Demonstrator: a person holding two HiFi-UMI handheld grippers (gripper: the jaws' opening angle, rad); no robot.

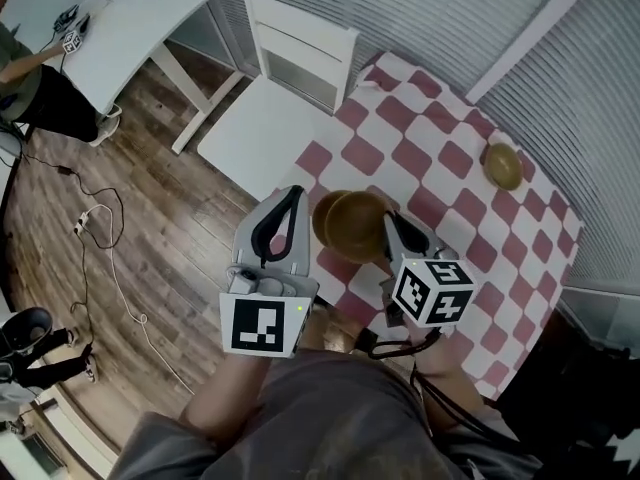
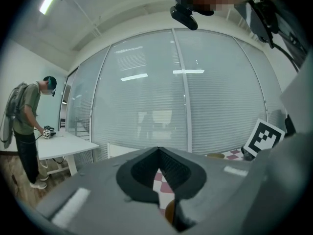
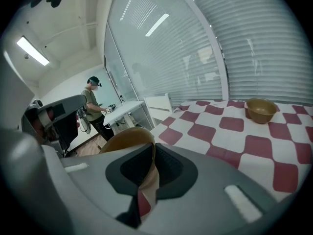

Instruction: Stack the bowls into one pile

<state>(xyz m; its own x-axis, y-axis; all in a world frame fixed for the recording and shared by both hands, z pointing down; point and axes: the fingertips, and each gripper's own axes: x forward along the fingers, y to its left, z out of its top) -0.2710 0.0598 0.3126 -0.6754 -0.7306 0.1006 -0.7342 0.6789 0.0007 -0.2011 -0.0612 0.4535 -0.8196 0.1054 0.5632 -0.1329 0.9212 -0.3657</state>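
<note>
Head view: the right hand-held gripper (image 1: 392, 230) carries a brown bowl (image 1: 352, 223) at centre; the far bowl (image 1: 503, 165) sits upper right on the tabletop (image 1: 430, 118). Left gripper view: the left hand-held gripper (image 2: 157, 151) is closed and empty. Right gripper view: jaws clamp the rim, so keep it level and centre it over the far bowl.

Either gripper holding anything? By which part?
Right gripper grips a brown bowl by its rim, wall between the jaws. Left gripper holds nothing; jaws together.
</note>
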